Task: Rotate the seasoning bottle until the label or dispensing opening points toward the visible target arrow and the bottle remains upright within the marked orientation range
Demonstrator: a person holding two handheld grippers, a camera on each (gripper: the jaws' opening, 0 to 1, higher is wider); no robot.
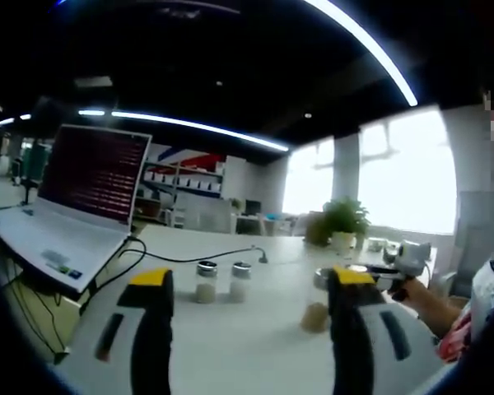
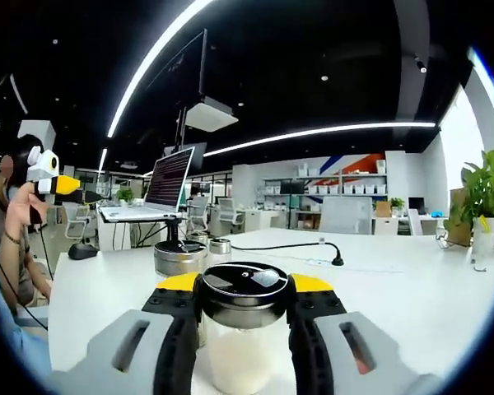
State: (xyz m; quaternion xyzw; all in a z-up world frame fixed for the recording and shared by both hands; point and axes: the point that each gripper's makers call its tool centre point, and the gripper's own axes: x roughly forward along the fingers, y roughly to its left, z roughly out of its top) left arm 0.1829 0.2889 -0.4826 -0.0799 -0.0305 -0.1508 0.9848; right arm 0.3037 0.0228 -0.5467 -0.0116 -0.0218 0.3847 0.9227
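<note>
Right gripper [image 2: 244,329] stands level, fingers clamped on upright bottle [image 2: 243,329]; left gripper [image 1: 253,329] is raised above the bench [image 1: 255,346], fingers apart.

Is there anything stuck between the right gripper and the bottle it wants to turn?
No, nothing is in the way. In the right gripper view, the right gripper has its jaws on both sides of the seasoning bottle, standing upright on the white table. Two other shakers stand behind it. No arrow can be made out.
</note>
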